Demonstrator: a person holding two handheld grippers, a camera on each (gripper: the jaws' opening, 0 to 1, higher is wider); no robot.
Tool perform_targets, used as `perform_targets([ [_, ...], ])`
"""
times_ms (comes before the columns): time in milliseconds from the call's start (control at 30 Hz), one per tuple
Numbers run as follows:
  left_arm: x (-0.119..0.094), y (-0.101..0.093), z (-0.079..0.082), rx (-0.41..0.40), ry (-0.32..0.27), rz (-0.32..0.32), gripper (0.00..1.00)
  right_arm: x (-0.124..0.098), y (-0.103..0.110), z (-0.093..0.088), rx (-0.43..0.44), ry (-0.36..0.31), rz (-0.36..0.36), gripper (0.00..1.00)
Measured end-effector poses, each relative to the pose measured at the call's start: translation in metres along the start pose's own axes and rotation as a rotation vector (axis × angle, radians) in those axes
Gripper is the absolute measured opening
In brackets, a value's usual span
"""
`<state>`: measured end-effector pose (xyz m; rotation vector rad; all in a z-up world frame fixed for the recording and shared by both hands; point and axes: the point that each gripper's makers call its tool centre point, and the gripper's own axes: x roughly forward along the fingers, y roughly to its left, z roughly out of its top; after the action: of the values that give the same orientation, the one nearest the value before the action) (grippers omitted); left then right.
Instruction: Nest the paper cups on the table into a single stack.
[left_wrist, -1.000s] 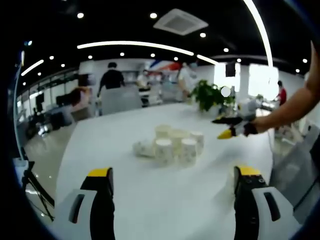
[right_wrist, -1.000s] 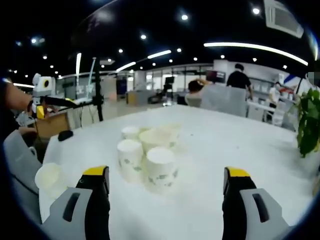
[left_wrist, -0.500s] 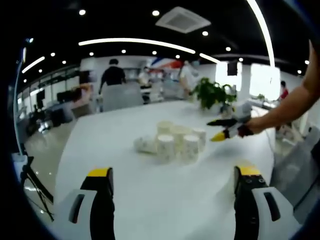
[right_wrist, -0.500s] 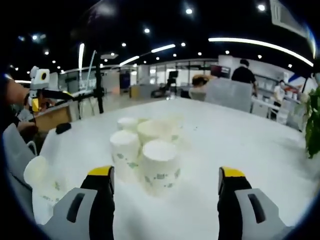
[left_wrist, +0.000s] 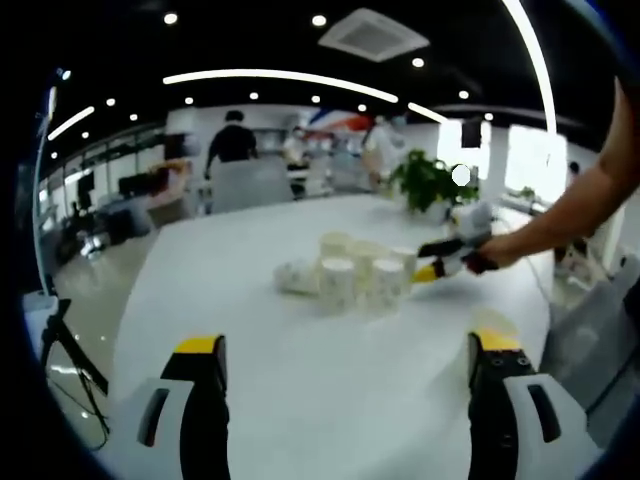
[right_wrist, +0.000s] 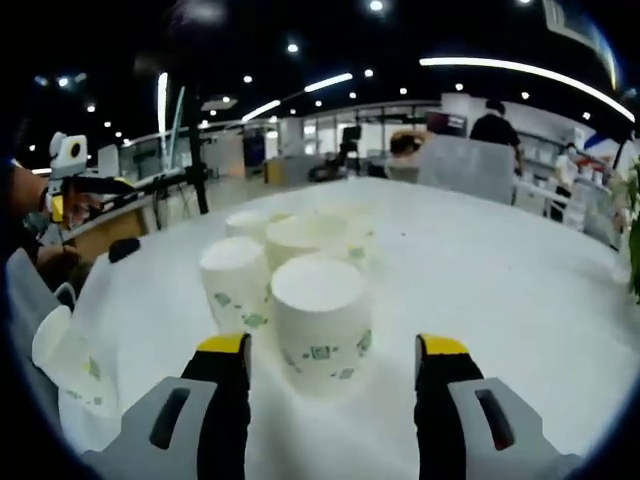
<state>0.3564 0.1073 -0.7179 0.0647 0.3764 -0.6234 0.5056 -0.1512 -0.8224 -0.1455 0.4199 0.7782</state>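
paper cup (right_wrist: 322, 325) between open right tongs (right_wrist: 333, 348)

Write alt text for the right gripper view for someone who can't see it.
The right tool is open, its yellow-tipped jaws on either side of the nearest upside-down paper cup on a white table. More upside-down cups cluster just behind it, and another cup lies at the table's left edge.

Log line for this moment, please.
right gripper: open, straddling nearest inverted paper cup | left gripper: open, back from cups | stack: not started
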Motion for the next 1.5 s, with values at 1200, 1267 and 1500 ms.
perform_targets([
  [1200, -0.001, -0.004, -0.004, -0.031, 0.002, -0.003, 0.98, 0.007, 0.003, -0.007, 0.015, 0.038, 0.011, 0.38],
  [1267, -0.001, -0.004, -0.003, -0.034, 0.0, -0.002, 0.98, 0.007, 0.002, -0.005, 0.012, 0.036, 0.009, 0.38],
  [1500, -0.001, -0.005, -0.002, -0.037, -0.006, -0.002, 0.98, 0.005, 0.0, 0.002, 0.012, 0.028, 0.001, 0.38],
])
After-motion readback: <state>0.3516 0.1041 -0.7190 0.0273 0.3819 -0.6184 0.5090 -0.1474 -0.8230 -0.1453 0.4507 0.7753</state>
